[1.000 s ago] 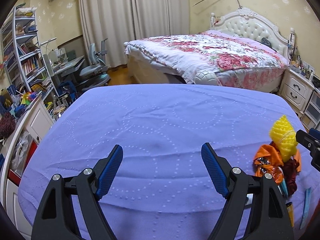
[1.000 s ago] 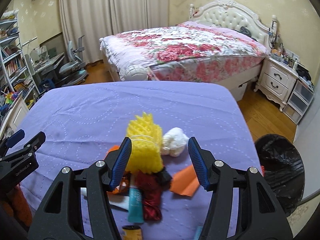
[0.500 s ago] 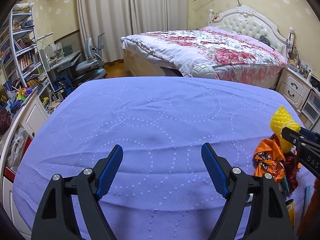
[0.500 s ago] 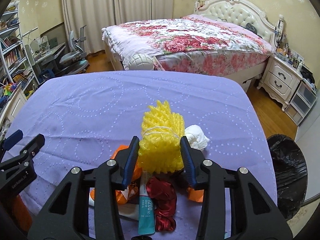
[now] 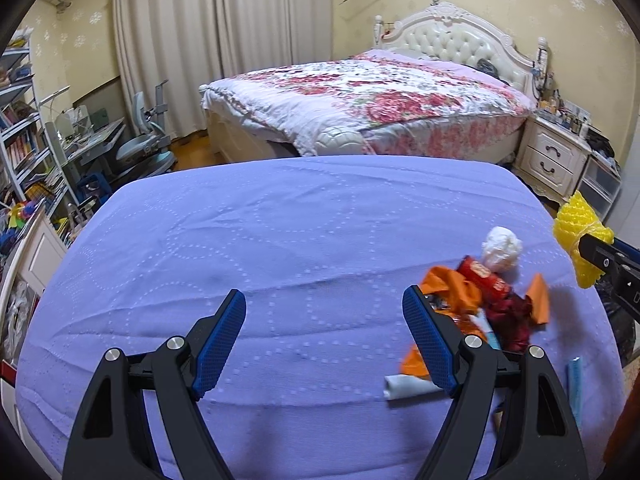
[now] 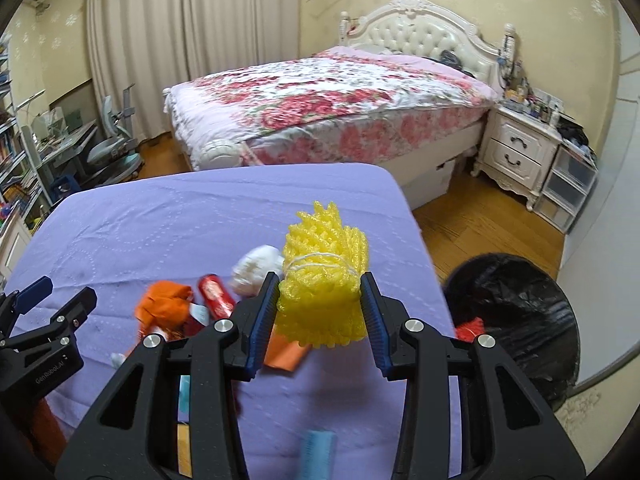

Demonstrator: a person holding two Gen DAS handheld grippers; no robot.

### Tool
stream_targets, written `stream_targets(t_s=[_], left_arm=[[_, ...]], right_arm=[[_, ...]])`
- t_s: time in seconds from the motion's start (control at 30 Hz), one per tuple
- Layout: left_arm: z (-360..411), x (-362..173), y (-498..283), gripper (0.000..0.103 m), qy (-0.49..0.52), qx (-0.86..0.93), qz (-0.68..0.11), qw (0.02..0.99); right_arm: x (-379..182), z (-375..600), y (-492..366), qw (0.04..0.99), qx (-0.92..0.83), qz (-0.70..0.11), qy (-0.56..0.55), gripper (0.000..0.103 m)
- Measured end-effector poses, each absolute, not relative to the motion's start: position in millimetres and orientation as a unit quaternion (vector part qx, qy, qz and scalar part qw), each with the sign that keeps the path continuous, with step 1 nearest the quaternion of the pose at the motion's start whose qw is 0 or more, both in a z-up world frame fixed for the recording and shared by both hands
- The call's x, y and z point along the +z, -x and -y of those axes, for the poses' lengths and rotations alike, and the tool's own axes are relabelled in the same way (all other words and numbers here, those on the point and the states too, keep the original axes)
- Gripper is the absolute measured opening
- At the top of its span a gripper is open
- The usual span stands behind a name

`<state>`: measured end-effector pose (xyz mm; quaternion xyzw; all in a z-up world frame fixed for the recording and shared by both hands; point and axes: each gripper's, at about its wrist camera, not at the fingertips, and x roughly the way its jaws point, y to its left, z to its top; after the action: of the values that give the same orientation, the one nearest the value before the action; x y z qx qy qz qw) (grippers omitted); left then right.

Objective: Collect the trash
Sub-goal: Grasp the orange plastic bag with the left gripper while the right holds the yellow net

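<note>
Bin [image 6: 516,312] only in right view

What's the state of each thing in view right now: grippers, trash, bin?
Right gripper: shut on yellow foam net.
Yellow foam net: lifted off the purple cloth, tied with string.
Left gripper: open, empty.
Trash pile: on the cloth.
Trash bin: open, black liner, beside the table.

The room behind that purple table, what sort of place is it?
Most likely a home bedroom that doubles as a study. A large bed with a floral quilt and tufted white headboard fills the back, a white nightstand stands beside it, and a desk with bookshelves lines the left wall.
</note>
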<state>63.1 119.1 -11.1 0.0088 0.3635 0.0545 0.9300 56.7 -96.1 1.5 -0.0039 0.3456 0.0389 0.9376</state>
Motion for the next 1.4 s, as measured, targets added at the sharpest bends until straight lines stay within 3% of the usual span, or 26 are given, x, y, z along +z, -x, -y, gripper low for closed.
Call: stream_targets(t_s=[0.63,0.93,1.0,1.03,1.4], left_arm=[[-61,-37,-77,0.078,-0.054,0.025,-0.394,0.917],[-65,-50,-84,0.045,-0.015,-0.024,-0.429,0.903],[-64,-50,-83,0.041,-0.016,-0.029,-0.427,0.904],[-64,-49,-82,0.034,-0.017,-0.03,-0.425,0.905],[-70,-23,-64,0.032,-0.018,-0.018,-0.378,0.925]], right_arm=[[-26,166,-34,0.932,0.013,-0.358,-0.053,0.04],[-33,170,-39,0.929,0.015,-0.366,-0.059,0.041],[-33,169,-39,0.928,0.015,-0.367,-0.059,0.041],[-33,169,-39,0.928,0.014,-0.367,-0.059,0.041],[-30,171,-37,0.932,0.011,-0.357,-0.06,0.041]])
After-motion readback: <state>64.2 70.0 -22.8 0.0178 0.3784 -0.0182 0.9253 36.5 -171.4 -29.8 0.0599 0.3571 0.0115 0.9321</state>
